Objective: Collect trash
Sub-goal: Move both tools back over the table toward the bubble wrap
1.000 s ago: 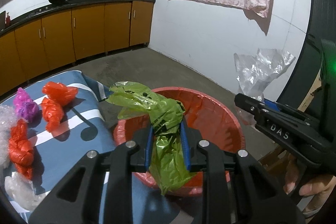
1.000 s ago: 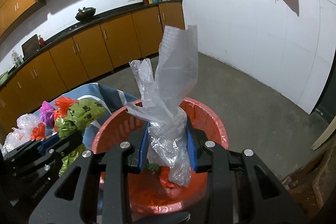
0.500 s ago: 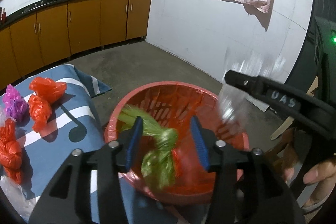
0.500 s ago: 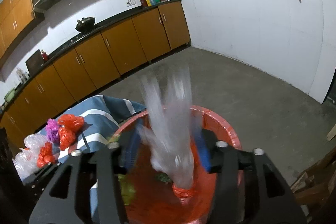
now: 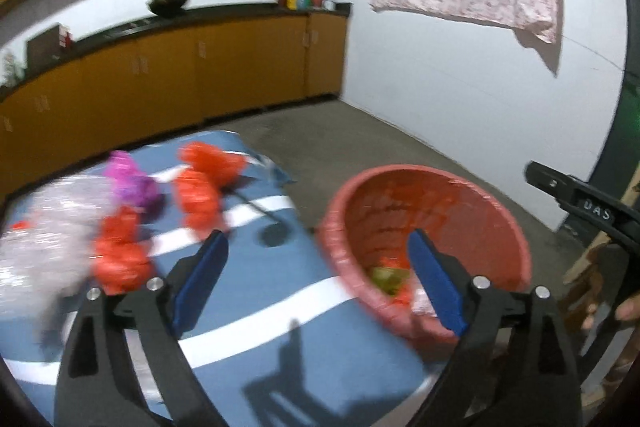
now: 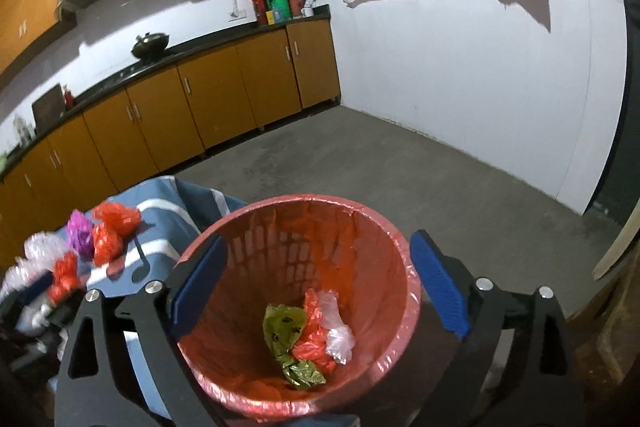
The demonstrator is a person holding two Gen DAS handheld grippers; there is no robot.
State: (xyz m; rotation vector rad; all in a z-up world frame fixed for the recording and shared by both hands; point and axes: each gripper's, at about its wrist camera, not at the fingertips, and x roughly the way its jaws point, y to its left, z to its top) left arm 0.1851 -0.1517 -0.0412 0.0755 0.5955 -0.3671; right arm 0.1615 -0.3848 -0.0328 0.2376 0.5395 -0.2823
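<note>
Both claws opening wide, nothing between the pads. Left claw (image 5: 316,259) nearer the remaining bags (image 5: 200,195), lying up and left of it on the striped table (image 5: 248,291); right claw (image 6: 316,267) directly over the red basket (image 6: 412,287), holding green bag (image 6: 286,327), red bag (image 6: 312,343), clear bag (image 6: 336,331).

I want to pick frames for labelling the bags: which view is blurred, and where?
Left wrist view: motion-smeared, worst on the red bags and clear bags on the striped cloth; the left gripper stays crisp. Right wrist view: sharp; the green bag in the red basket reads clearly.
</note>
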